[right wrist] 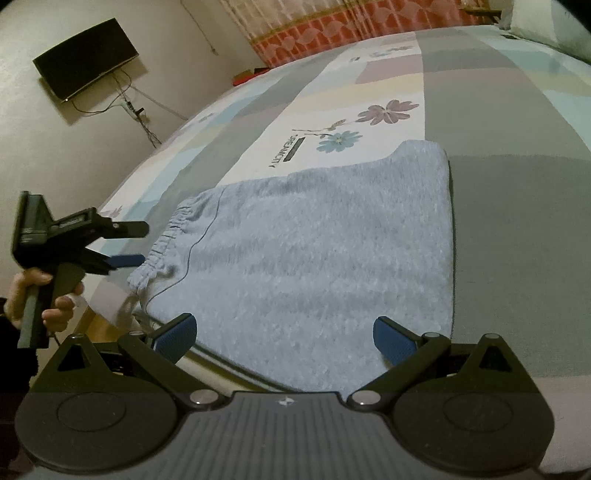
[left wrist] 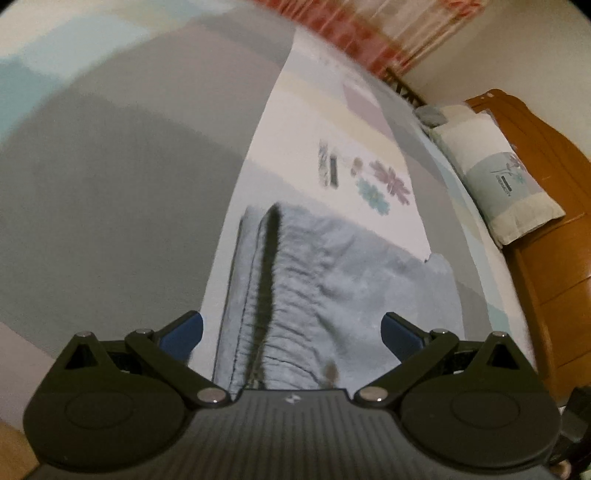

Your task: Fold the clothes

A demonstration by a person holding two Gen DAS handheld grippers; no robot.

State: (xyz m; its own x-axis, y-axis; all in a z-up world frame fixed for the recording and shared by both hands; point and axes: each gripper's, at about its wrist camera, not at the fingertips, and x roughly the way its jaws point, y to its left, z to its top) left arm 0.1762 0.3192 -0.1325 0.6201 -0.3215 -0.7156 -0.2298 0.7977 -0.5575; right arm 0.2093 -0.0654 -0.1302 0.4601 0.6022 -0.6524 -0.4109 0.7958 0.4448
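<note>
Light blue fleece shorts (right wrist: 314,240) lie folded flat on the bed, with the gathered elastic waistband (right wrist: 162,247) toward the left edge. In the left wrist view the same shorts (left wrist: 332,288) fill the space ahead, the waistband (left wrist: 269,295) running away from me with a dark shadow along it. My left gripper (left wrist: 291,332) hovers open over the waistband end; it also shows from the side as the left gripper (right wrist: 129,243), open, held by a hand (right wrist: 37,295). My right gripper (right wrist: 284,338) is open over the near edge of the shorts, holding nothing.
The bed sheet (right wrist: 498,184) has grey, cream and pale blue blocks with printed flowers (right wrist: 384,110). A pillow (left wrist: 491,170) lies against a wooden headboard (left wrist: 543,206). A wall-mounted TV (right wrist: 85,59) and a red patterned curtain (right wrist: 332,26) stand beyond the bed.
</note>
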